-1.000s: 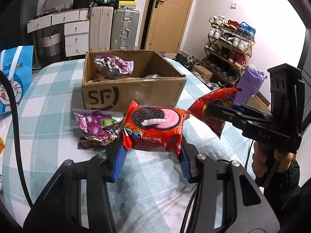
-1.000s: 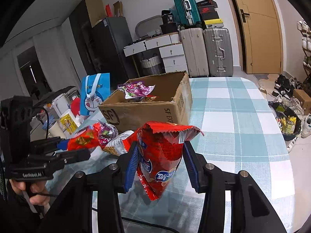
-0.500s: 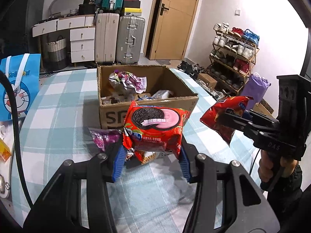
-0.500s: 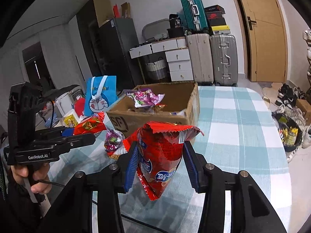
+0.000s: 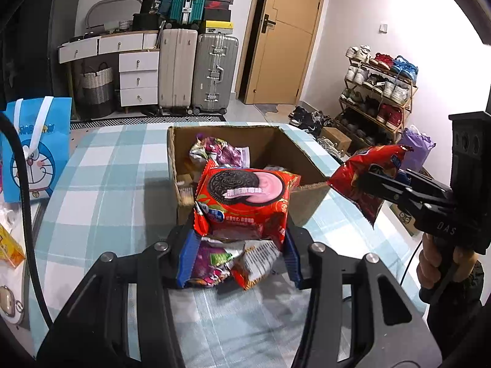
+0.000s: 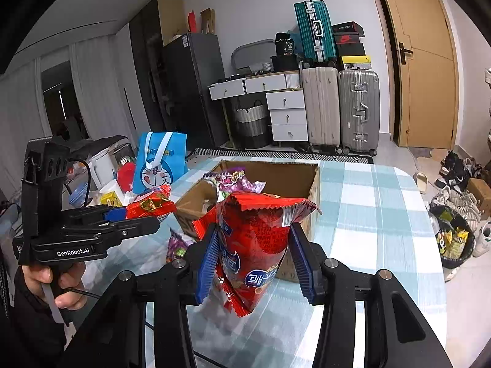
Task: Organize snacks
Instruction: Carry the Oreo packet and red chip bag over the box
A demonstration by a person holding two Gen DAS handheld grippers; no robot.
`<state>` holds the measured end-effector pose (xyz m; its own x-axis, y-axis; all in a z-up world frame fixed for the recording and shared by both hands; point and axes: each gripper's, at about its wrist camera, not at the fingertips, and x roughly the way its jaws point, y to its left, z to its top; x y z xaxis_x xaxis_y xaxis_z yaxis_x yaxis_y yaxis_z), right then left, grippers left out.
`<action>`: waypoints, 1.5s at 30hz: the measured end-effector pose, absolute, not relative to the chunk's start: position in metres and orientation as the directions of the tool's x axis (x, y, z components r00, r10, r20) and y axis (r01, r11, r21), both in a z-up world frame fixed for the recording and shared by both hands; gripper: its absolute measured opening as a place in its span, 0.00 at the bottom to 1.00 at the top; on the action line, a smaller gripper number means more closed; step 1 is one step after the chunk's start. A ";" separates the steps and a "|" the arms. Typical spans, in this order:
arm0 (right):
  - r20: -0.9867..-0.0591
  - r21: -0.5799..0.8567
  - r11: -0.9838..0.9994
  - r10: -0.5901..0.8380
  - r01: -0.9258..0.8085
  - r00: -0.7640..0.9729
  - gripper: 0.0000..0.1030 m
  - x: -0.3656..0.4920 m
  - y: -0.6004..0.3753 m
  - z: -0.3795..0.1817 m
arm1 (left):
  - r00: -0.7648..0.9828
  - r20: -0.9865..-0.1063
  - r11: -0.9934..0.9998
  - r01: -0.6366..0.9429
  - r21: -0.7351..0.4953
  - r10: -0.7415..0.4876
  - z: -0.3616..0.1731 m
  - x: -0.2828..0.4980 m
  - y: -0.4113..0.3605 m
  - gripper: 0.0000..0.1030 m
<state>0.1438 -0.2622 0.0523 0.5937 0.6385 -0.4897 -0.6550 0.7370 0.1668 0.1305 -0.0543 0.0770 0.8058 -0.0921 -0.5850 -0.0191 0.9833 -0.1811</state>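
The left gripper [image 5: 237, 247], angled downward, has its fingers clamped on a red cookie packet [image 5: 245, 202] held above the bench [image 5: 107, 184], in front of the cardboard box [image 5: 307, 156]. The right gripper [image 6: 254, 263], also tilted down, pinches a red snack bag [image 6: 254, 245] upright beside the box.

This is a lived-in home: suitcases [image 5: 196, 70] stand stacked beside a white chest of drawers [image 5: 138, 78], a shoe rack [image 5: 379, 89] crammed with sneakers lines one wall by a wooden door [image 5: 285, 36], and a check-clothed bench [image 5: 101, 165] fills the middle.
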 end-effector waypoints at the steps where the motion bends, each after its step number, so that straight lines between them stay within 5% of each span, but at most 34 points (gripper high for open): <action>1: -0.489 0.166 0.737 0.639 -0.655 0.595 0.44 0.145 -0.261 0.053 | 0.805 -0.586 0.983 -0.020 -0.182 -0.092 0.078 0.133 -0.053 0.43; 45: -0.564 0.076 0.740 0.585 -0.669 0.583 0.44 0.240 -0.193 0.050 | 0.758 -0.651 0.994 -0.048 -0.099 -0.028 0.054 0.240 -0.030 0.43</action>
